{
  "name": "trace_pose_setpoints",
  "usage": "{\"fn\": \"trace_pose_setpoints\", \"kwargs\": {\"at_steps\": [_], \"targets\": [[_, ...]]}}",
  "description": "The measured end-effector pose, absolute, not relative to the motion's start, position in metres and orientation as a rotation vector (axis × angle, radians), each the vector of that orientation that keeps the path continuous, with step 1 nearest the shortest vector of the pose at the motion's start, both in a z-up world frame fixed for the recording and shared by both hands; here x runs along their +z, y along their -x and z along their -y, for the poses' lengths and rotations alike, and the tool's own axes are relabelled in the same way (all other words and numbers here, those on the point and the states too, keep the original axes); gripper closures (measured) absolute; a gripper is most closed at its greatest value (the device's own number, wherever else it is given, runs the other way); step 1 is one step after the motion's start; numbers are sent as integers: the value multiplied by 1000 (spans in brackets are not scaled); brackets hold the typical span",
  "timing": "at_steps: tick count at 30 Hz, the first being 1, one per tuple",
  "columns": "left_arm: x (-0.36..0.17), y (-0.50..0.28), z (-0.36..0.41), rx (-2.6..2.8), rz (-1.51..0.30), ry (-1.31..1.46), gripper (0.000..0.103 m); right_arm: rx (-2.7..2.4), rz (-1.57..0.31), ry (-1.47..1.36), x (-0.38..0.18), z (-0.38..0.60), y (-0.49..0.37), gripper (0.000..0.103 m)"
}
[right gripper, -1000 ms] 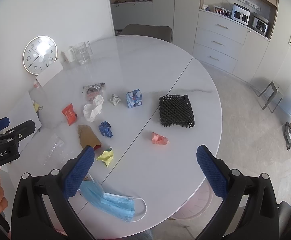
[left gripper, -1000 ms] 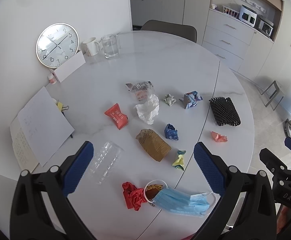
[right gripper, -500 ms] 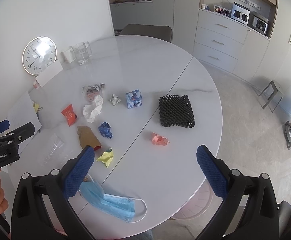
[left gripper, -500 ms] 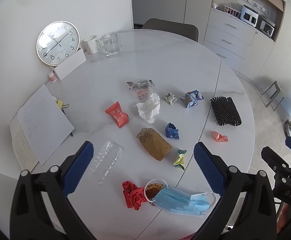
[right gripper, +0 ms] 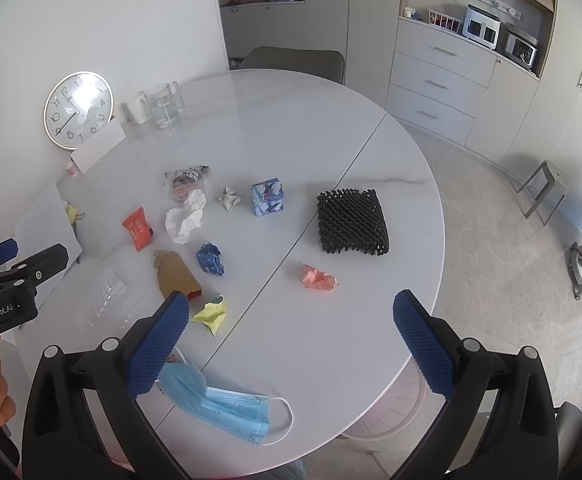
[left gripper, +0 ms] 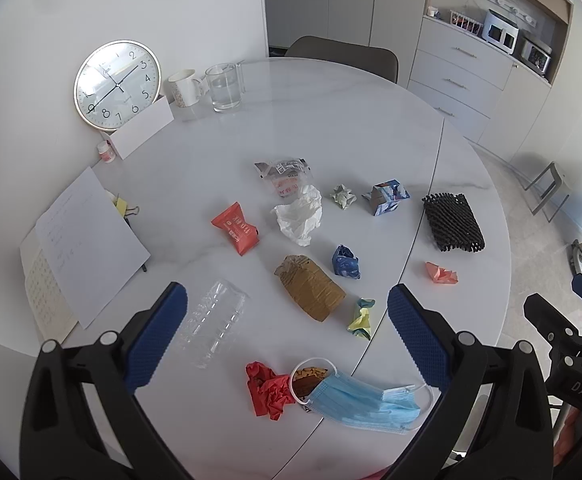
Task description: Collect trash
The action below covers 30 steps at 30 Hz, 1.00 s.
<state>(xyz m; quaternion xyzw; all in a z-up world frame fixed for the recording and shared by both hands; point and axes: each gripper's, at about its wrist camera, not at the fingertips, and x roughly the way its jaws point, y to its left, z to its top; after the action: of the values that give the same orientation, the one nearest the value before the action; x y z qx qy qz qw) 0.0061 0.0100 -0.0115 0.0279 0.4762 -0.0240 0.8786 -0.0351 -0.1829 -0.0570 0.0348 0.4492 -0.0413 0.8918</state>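
Trash is scattered on a round white table (left gripper: 331, 120): a blue face mask (left gripper: 365, 404), red crumpled paper (left gripper: 269, 388), a clear plastic cup (left gripper: 215, 326), a brown wrapper (left gripper: 309, 288), an orange packet (left gripper: 237, 228), white tissue (left gripper: 299, 216), a black foam net (right gripper: 351, 222) and a pink paper scrap (right gripper: 319, 278). My left gripper (left gripper: 287, 332) is open and empty above the near edge. My right gripper (right gripper: 291, 338) is open and empty above the table's near right part.
A clock (left gripper: 117, 82), a mug (left gripper: 183, 88) and a glass jug (left gripper: 223, 86) stand at the far left by the wall. Papers (left gripper: 87, 236) lie at the left edge. A chair (left gripper: 341, 54) stands behind the table. Cabinets line the back wall.
Both grippers have barely shifted; the left view has drifted slightly. All the trash lies where it was.
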Motion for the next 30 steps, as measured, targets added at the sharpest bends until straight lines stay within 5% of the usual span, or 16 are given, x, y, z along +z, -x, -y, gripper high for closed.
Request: {"fn": "trace_pose_setpoints", "kwargs": {"at_steps": [30], "targets": [[-12,-4,-9,-51,-995,-59,7,-91,-932,-73,-55,184,37,2]]}}
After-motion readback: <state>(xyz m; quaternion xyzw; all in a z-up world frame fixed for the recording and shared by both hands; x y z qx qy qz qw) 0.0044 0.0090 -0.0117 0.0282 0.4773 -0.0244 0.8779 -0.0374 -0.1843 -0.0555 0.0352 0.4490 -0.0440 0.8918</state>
